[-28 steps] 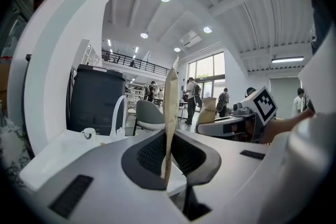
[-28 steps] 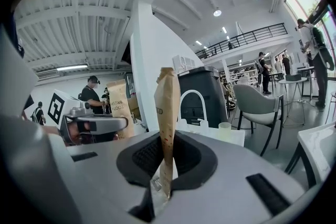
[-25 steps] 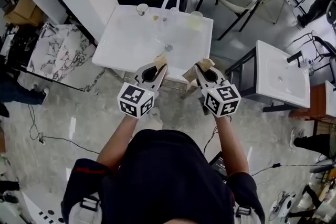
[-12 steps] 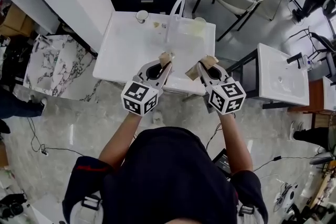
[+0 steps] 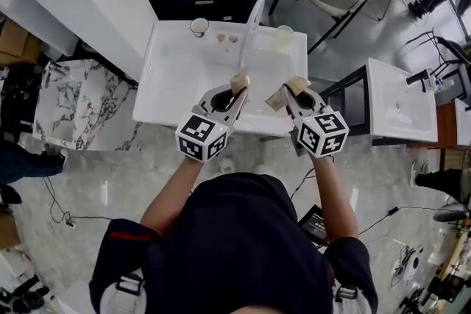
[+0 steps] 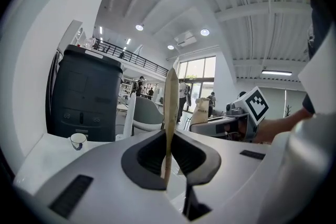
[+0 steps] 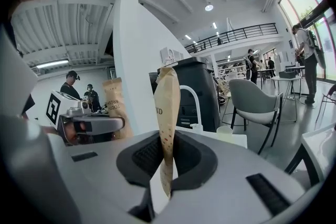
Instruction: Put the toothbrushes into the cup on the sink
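Two-handed, pinching one paper-sleeved left toothbrush (image 6: 170, 113) upright in the tight-closed left gripper (image 5: 235, 90) and a right toothbrush (image 7: 167, 113) likewise in the right gripper (image 5: 289, 94), over the sink (image 5: 176, 77) front, likely for end-first dropping into the white cup (image 5: 199, 26) at its back rim.

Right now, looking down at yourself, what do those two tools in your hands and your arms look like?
The left gripper and right gripper are pale grey, beak-shaped shells with dark-lined jaws. Each carries a white cube printed with black square markers. The person wears a dark short-sleeved top with red trim on the left sleeve.
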Tool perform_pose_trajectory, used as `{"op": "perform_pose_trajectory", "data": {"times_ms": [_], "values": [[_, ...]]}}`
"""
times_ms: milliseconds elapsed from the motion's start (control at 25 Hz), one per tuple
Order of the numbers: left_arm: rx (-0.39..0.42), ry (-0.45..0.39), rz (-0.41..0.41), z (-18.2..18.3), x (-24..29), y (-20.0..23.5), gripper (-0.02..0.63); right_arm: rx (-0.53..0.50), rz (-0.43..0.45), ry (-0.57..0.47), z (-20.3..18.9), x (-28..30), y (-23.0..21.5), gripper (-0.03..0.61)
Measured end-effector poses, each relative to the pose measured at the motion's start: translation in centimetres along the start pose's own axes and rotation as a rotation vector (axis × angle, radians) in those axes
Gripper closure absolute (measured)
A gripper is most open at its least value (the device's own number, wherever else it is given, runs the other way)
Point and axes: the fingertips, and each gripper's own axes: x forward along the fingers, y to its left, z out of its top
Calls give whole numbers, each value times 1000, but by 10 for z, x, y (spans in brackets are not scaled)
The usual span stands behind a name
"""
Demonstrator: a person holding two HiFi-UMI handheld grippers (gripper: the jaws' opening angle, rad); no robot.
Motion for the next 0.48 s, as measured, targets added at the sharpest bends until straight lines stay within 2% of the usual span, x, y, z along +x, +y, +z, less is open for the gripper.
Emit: {"op": "perform_pose_trajectory", "data": {"times_ms": [480], "values": [[-21, 24, 12, -6, 30, 14, 581, -6, -4, 43, -4, 24, -40, 531]]}}
